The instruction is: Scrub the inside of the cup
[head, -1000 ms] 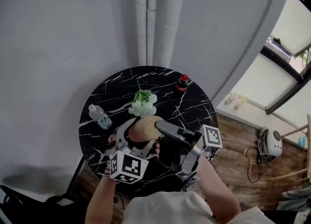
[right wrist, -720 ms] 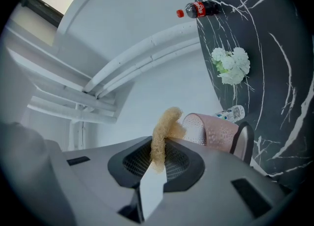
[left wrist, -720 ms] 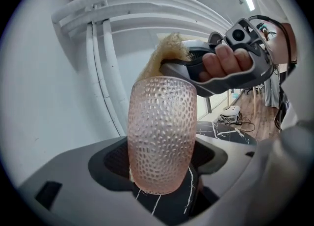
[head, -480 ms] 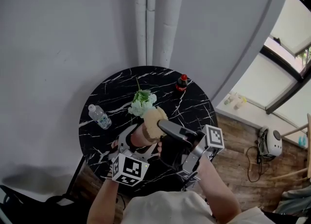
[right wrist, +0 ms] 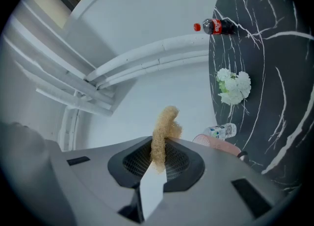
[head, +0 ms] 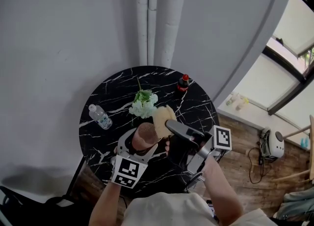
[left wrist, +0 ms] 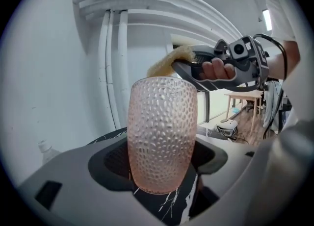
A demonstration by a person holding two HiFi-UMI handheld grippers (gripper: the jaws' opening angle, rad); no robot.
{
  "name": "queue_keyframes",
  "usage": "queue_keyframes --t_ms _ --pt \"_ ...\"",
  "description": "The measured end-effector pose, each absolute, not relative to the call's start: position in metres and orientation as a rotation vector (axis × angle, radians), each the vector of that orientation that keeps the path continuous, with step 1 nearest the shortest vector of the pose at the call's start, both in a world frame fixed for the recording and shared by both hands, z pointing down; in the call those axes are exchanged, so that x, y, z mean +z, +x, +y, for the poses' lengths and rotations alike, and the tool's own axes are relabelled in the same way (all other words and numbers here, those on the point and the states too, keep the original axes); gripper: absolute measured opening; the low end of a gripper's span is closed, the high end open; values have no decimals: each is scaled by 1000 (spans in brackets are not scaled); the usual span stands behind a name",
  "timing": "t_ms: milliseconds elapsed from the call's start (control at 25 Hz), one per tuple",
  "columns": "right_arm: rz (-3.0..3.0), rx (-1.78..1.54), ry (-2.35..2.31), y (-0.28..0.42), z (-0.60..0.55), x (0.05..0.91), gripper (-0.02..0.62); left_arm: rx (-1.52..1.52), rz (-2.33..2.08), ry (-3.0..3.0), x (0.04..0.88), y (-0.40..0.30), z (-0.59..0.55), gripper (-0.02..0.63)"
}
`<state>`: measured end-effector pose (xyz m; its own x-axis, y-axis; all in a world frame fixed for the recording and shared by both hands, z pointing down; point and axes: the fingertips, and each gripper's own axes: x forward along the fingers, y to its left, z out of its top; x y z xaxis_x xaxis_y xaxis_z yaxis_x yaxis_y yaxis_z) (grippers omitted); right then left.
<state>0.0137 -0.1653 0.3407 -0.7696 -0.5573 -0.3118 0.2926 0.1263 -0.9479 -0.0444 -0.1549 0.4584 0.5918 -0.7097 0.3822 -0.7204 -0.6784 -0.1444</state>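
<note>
A pink dimpled cup (left wrist: 162, 137) stands upright between the jaws of my left gripper (left wrist: 162, 163), which is shut on its lower part. In the head view the cup (head: 145, 134) is held above the near side of the round black marble table (head: 196, 107). My right gripper (right wrist: 158, 159) is shut on a tan sponge (right wrist: 163, 127), whose tip sticks out past the jaws. The sponge (head: 164, 114) hangs just beyond and above the cup's rim, outside the cup. From the left gripper view, the right gripper (left wrist: 182, 64) comes in from the right at rim height.
On the table lie a water bottle (head: 100, 117) at the left and white flowers (head: 143, 105) in the middle; a cola bottle (head: 184, 83) stands at the far edge. Grey wall and pipes (head: 152, 19) lie behind. A white appliance (head: 272, 144) sits on the wooden floor at right.
The sponge has moved up and to the right, off the cup's mouth. My left gripper has sunk a little with the cup and rolled, so the pink cup now shows apart from the sponge.
</note>
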Motion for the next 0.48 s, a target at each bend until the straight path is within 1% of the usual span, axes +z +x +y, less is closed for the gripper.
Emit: queue_keyframes --t_ms 320,480 --pt "1813 -1686 -355 32 -165 353 57 586 -1200 2659 482 -46 -151 347" --pt "1884 -1660 -427 40 -163 359 57 508 -1188 2600 489 -47 -151 347"
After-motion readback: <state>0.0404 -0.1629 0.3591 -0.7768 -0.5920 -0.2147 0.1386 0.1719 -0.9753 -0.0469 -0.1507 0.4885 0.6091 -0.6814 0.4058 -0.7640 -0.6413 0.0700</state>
